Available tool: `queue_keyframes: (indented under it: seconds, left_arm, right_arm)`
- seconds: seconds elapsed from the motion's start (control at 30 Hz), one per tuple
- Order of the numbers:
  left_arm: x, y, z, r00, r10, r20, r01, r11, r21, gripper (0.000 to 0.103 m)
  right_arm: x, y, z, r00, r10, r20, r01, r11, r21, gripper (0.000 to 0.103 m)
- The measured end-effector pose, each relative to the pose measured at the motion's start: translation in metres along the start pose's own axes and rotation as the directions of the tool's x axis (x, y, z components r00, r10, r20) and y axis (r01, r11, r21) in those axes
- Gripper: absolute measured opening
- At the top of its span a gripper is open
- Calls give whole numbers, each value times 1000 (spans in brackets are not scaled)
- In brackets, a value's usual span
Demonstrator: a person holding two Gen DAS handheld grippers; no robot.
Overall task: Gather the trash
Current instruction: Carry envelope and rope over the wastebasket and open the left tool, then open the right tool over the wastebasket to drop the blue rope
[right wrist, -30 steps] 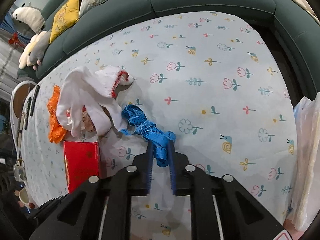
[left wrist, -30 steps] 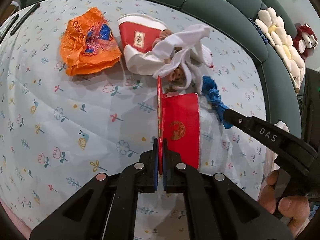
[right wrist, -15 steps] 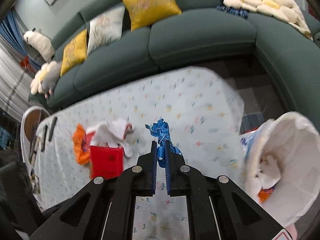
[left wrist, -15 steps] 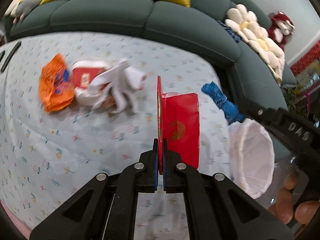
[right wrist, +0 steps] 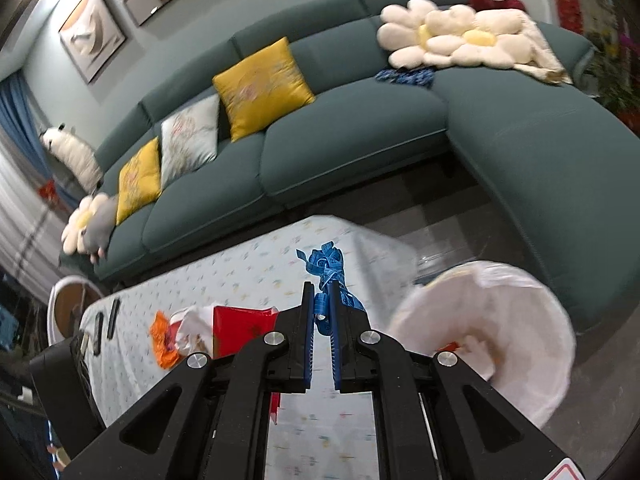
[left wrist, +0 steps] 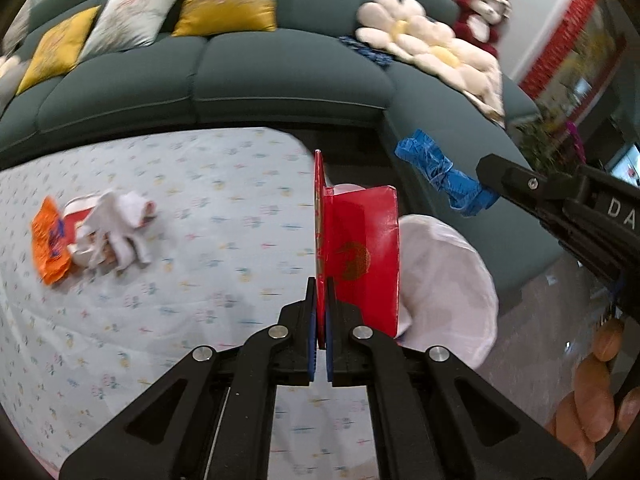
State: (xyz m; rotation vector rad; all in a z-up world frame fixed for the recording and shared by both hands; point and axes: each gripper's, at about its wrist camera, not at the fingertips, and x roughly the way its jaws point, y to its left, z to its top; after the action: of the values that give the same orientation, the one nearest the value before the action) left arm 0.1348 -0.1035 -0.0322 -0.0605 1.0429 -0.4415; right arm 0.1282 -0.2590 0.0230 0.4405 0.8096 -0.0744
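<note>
1. Fingers (left wrist: 310, 332) of the left gripper (left wrist: 319, 312) are pinching down tight on the lower edge of a red box (left wrist: 360, 264), leaving only the cardboard's thickness between the blue pads.
2. That red box is standing upright in the grip, lifted clear of the counter (left wrist: 192, 240), with its flap sticking up along the left side.
3. Fingers (right wrist: 308, 340) of the right gripper (right wrist: 321, 312) are squeezing a crumpled blue tape (right wrist: 326, 264), nearly closed, with most of the bundle poking out past the fingertips.
4. In the left wrist view, the right gripper (left wrist: 490, 184) is reaching in from the right side, carrying the blue tape (left wrist: 444, 176) in the air above a white-lined bin (left wrist: 452, 280).
5. The white-lined bin (right wrist: 500, 320) is sitting just off the counter's end, and some white and orange scraps are lying inside it.
6. More trash is lying in a heap on the far left of the counter: an orange wrapper (left wrist: 50, 240), a white glove (left wrist: 120, 224) draped over it, and a red-and-white packet underneath.
7. A green sofa (right wrist: 340, 140) is curving around behind the counter, carrying yellow cushions (right wrist: 262, 80) and flower-shaped pillows (right wrist: 448, 36).
8. The person's bare fingers (left wrist: 592, 400) are showing at the lower right of the left wrist view.
</note>
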Motion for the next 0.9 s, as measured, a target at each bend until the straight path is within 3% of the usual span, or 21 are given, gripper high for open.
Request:
queue_keyframes:
  seconds: [0.43, 0.53, 0.63, 0.9]
  left_arm:
    - [24, -96, -8, 996, -71, -54, 80, 982, 173, 4]
    - [29, -104, -9, 994, -87, -72, 98, 980, 170, 10]
    - [29, -110, -9, 995, -76, -60, 85, 983, 162, 34]
    - [30, -108, -12, 997, -56, -59, 65, 984, 163, 35]
  right_arm:
    - [-45, -86, 1, 995, -79, 62, 71, 991, 110, 7]
    - [-49, -100, -2, 994, -87, 64, 78, 988, 135, 7]
    - [-52, -108, -3, 994, -92, 66, 81, 985, 151, 7]
    - [-51, -116, -5, 994, -92, 63, 81, 984, 156, 7]
